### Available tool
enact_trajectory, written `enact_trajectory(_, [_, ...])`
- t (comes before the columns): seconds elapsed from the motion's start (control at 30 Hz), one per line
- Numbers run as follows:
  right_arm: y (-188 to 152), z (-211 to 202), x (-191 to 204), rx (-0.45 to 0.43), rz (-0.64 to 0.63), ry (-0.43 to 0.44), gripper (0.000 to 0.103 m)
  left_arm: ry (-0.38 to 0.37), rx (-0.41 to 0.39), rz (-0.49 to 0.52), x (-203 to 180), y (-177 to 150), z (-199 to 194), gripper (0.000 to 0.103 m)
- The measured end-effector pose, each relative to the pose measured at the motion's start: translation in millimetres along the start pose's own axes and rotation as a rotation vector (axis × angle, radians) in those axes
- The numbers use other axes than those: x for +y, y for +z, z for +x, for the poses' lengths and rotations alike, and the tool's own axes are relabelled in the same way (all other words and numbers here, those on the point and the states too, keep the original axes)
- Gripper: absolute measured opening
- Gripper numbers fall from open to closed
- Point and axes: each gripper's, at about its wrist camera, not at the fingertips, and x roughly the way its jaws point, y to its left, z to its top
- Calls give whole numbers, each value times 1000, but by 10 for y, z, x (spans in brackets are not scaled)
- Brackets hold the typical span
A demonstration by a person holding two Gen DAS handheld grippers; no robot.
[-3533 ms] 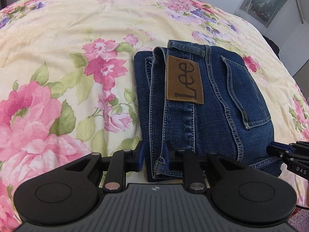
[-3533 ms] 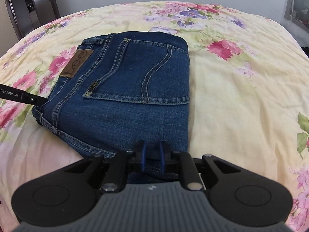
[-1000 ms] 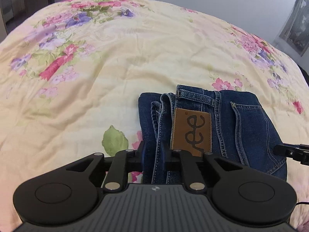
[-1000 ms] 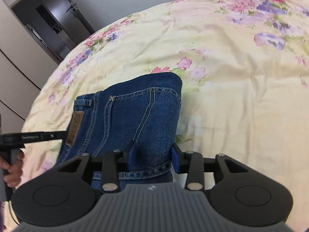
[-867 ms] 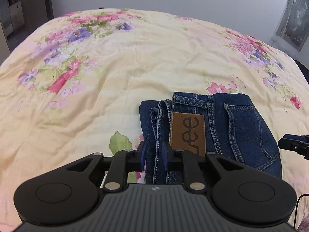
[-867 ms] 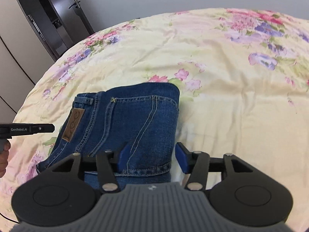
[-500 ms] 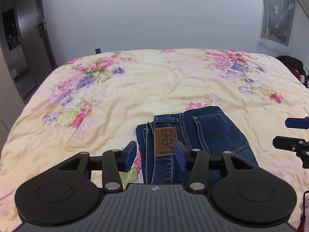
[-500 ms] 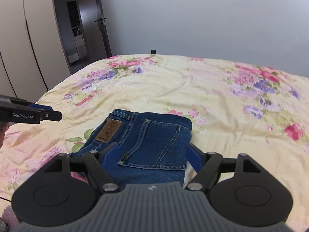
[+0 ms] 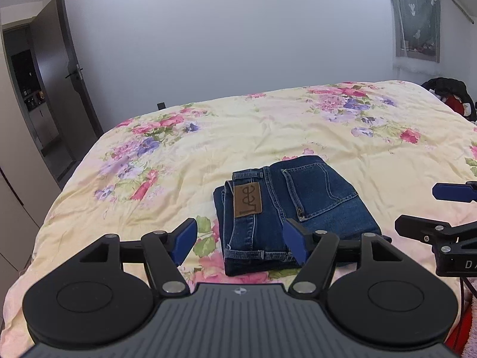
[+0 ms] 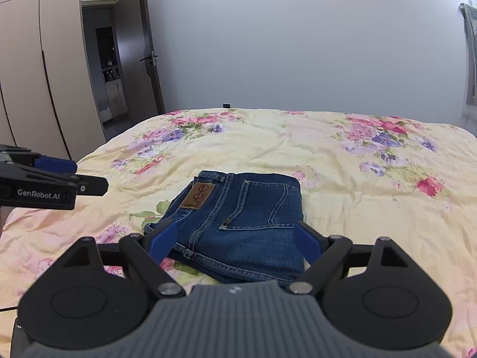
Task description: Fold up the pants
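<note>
Only the folded jeans [image 9: 295, 203] interrupt the open bedspread [image 9: 268, 128].

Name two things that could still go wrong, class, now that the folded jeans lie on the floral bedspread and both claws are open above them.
1. The folded jeans rest on a soft, wrinkled bedspread; the stack's loose layered edge near the waistband could slump or spring open.
2. The open left claw and open right claw hang close to the bundle's near edge; a careless move might snag the denim and undo the fold.
</note>
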Motion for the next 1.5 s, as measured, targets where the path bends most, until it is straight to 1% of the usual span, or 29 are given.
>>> enact_trajectory(0.07, [-85,14,27,2,2,-22,81,1,18,-31,31,-86,5,78])
enact_trajectory(0.17, [-196,95,46,29,7,-50,81,-2,40,-48,66,-195,39,79])
enact_trajectory(0.33, [-300,196,78,62,20,-37,81,23,63,-61,92,-338,100,79])
enact_trajectory(0.47, [-307,220,121,65,5,-36,81,22,68,-99,123,-414,114,79])
enact_trajectory(0.53, [-308,216,141,63,-6,-38,81,34,67,-109,123,-445,113,79])
enact_trajectory(0.97, [-301,183,179,56,-18,-36,81,31,79,-133,106,-471,110,79])
enact_trajectory(1.5, [-309,138,212,49,-33,-30,81,31,88,-137,101,-486,123,79])
